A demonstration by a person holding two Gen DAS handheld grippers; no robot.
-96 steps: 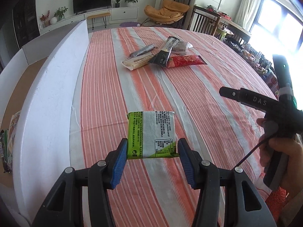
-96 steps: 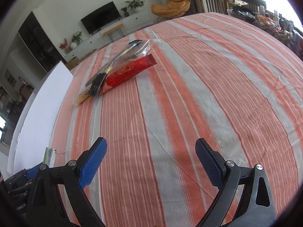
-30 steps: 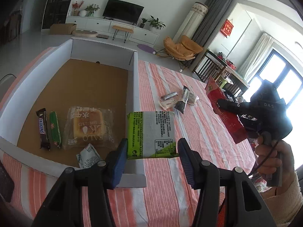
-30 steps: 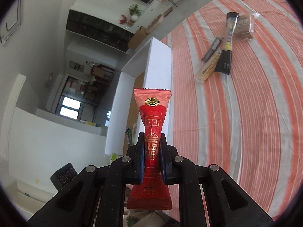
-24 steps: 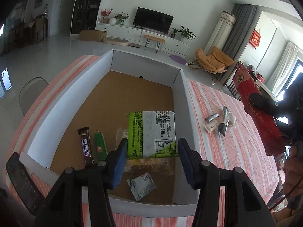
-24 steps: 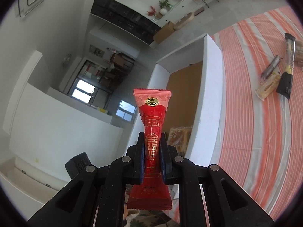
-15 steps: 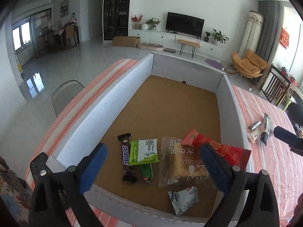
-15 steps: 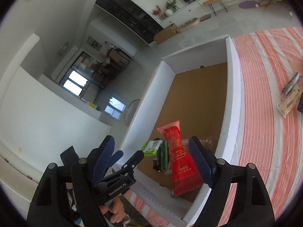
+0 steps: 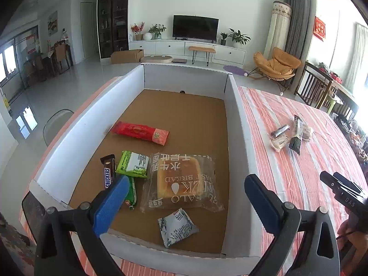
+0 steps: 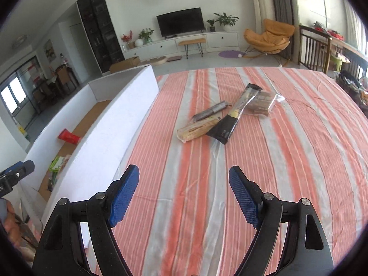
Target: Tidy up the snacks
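A white box (image 9: 238, 124) with a brown floor holds a red packet (image 9: 140, 132), a green-white packet (image 9: 133, 164), a Snickers bar (image 9: 108, 171), a bread pack (image 9: 181, 181) and a small grey pouch (image 9: 177, 227). My left gripper (image 9: 184, 195) is open and empty above the box's near end. My right gripper (image 10: 184, 191) is open and empty over the striped tablecloth (image 10: 287, 161), right of the box wall (image 10: 119, 138). Several snacks lie on the cloth: a black stick pack (image 10: 234, 117), a tan bar (image 10: 197, 128), a dark bar (image 10: 211, 110) and a clear-wrapped pack (image 10: 262, 103).
The other gripper's body shows at the right edge of the left wrist view (image 9: 345, 195) and at the left edge of the right wrist view (image 10: 13, 177). Chairs (image 9: 322, 87) stand beyond the table's far right.
Both grippers let go of their packets: the green one and the red one now lie in the box. The right gripper has swung back over the tablecloth toward the loose snacks.
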